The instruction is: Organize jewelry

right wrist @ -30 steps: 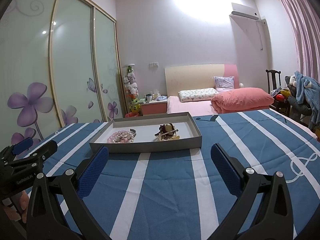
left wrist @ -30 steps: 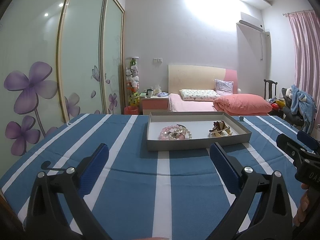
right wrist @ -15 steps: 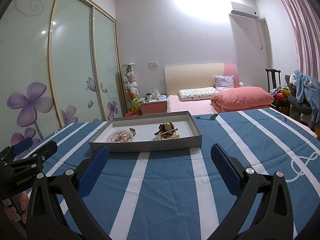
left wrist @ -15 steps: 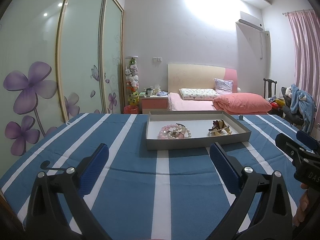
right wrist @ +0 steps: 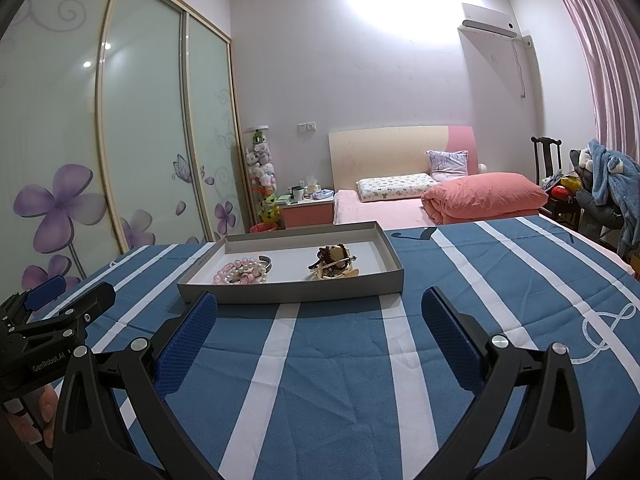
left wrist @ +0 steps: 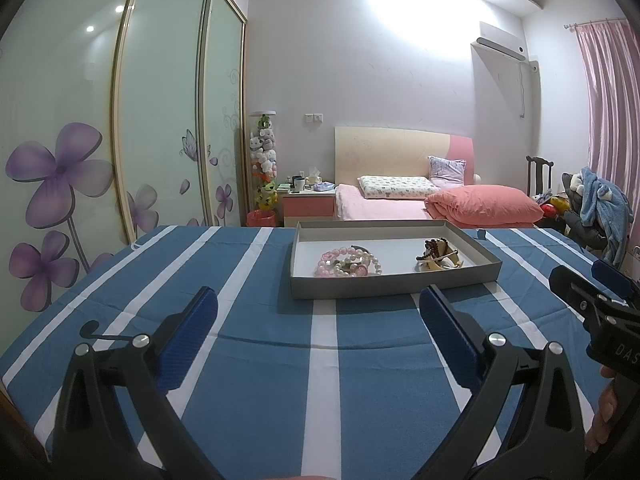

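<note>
Both tongs stand wide and carry nothing. We hold the left tongs (left wrist: pixel 318 312) and the right tongs (right wrist: pixel 319 314) low over the striped worktop (left wrist: pixel 256 360), near edge, both aimed at the far side.

Key relation: the grey tray (left wrist: pixel 394 284) lies ahead of both, well apart from the tips. From the left tongs it sits ahead and a bit to the right; from the right tongs it sits ahead and a bit to the left, so the tray is roughly between the two. Its long axis runs left to right across our reach, near wall facing us.

Inside the tray there are two clumps. The pink and pearl bead bracelets (left wrist: pixel 349 264) lie in the left half, with a dark bangle touching them on the far side. The mixed pile (left wrist: pixel 439 257) of dark beads and cream pieces lies in the right half, with a thin metal pin across it in the right wrist view. The clumps are apart, with bare tray floor between them.

We judge the left tongs nearer the bracelets and the right tongs nearer the mixed pile (right wrist: pixel 335 265). Neither looks clearly closer to the tray overall.

Pose: both are level, fingers pointing forward, no tilt to note. Each tool shows at the edge of the other's view, side by side. Either one needs to go forward and over the near wall, then down.
</note>
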The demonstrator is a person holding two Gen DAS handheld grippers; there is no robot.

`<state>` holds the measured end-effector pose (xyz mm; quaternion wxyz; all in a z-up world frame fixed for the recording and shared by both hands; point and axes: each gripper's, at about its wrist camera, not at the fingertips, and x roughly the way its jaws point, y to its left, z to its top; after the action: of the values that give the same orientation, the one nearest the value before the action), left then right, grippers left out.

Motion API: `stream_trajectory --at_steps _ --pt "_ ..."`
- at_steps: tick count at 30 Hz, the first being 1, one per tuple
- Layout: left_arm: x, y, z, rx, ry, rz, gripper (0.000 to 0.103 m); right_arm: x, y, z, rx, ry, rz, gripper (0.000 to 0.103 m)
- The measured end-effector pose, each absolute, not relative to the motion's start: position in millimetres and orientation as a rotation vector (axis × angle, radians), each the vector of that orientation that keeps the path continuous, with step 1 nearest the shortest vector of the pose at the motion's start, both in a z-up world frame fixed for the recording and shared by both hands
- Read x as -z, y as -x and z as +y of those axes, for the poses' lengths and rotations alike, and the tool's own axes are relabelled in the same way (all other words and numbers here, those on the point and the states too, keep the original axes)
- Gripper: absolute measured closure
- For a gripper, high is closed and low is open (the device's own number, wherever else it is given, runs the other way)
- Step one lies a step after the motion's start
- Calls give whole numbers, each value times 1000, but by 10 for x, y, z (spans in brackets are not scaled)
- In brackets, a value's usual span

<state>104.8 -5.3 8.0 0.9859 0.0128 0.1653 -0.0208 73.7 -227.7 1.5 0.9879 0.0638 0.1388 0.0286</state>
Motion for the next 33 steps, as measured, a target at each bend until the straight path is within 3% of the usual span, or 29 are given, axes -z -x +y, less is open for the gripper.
stream_trajectory --at_steps 33 --pt "-15 -1053 -99 43 -29 339 5 35 -729 -2276 -57 -131 288 2"
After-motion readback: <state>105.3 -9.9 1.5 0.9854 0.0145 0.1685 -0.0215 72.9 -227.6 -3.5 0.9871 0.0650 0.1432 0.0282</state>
